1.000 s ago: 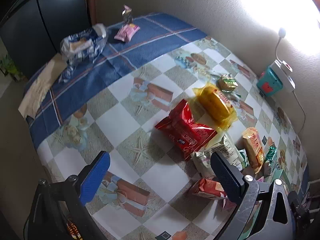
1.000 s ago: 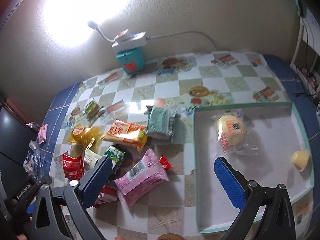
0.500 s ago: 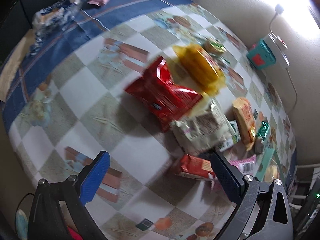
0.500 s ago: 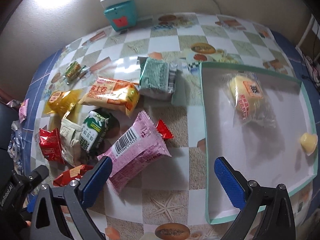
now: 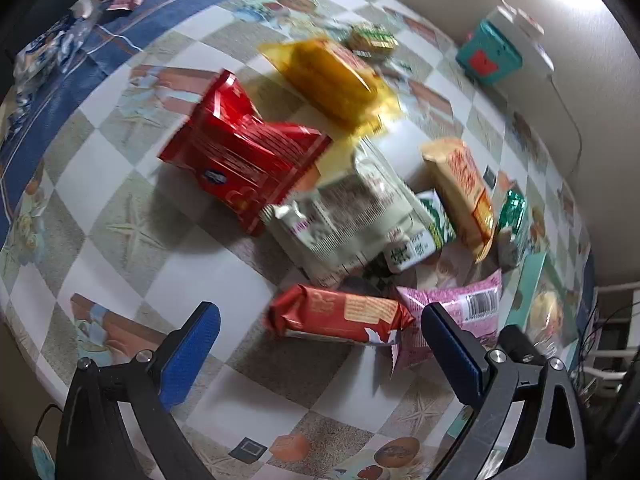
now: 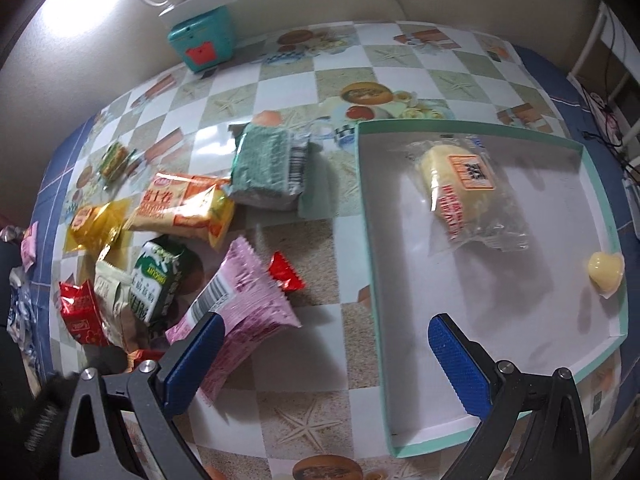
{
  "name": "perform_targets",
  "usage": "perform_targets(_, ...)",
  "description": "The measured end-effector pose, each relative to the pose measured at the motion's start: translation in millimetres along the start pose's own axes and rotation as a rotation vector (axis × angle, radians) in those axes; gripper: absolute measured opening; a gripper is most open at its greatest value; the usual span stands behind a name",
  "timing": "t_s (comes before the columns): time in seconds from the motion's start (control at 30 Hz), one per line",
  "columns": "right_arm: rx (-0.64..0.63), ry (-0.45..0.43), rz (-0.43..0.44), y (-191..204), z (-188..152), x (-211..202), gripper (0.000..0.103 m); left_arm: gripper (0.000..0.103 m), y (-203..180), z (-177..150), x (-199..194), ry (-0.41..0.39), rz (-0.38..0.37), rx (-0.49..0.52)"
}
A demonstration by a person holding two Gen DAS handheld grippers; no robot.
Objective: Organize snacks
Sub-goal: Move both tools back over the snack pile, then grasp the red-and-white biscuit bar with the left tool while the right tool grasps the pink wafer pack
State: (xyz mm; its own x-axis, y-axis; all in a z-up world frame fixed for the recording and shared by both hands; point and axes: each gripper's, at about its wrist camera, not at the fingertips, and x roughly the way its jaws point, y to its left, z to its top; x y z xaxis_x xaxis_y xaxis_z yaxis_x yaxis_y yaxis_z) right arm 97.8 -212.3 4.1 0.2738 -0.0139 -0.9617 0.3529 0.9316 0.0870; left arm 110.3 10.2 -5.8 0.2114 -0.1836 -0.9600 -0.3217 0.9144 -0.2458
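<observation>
Several snack packs lie heaped on the checkered tablecloth. In the left wrist view my left gripper point(image 5: 320, 340) stands open just in front of a red-orange biscuit pack point(image 5: 340, 314), with a pink pack point(image 5: 460, 306), a white pack point(image 5: 352, 220) and a big red bag point(image 5: 244, 152) beyond. In the right wrist view my right gripper point(image 6: 324, 350) is open and empty, its left finger over the pink pack point(image 6: 240, 304). The teal-rimmed white tray point(image 6: 368, 240) on the right holds a wrapped yellow bun point(image 6: 460, 192) and a small yellow jelly cup point(image 6: 606, 270).
A teal box point(image 6: 204, 42) with a white lamp base stands at the wall. A green pack point(image 6: 272, 168), an orange pack point(image 6: 184, 208), a yellow pack point(image 6: 94, 224) and a green milk carton point(image 6: 156, 280) lie left of the tray. Wrappers sit on the blue cloth point(image 5: 48, 52).
Both grippers have come lower and closer to the pile of snacks; the left one has swung right toward the red-orange pack. Both stay open and no snack has moved.
</observation>
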Motion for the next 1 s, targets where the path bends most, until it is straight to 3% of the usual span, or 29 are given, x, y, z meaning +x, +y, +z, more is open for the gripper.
perform_targets(0.2,0.018,-0.003,-0.004,-5.9,2.9,-0.7,0.103,0.1,-10.0,-0.3,10.0,0.005,0.037,0.031)
perform_targets(0.43,0.014,0.003,0.004,-2.1,3.4,3.3,0.103,0.078,-18.2,4.1,16.8,-0.002,0.016,0.042)
perform_targets(0.57,0.007,0.009,-0.001,0.8,2.8,5.9,0.103,0.072,-23.6,4.8,17.1,-0.009,0.021,0.069)
perform_targets(1.0,0.015,-0.012,0.033,20.8,2.6,11.6,0.103,0.07,1.8,10.8,7.9,-0.017,0.009,-0.017)
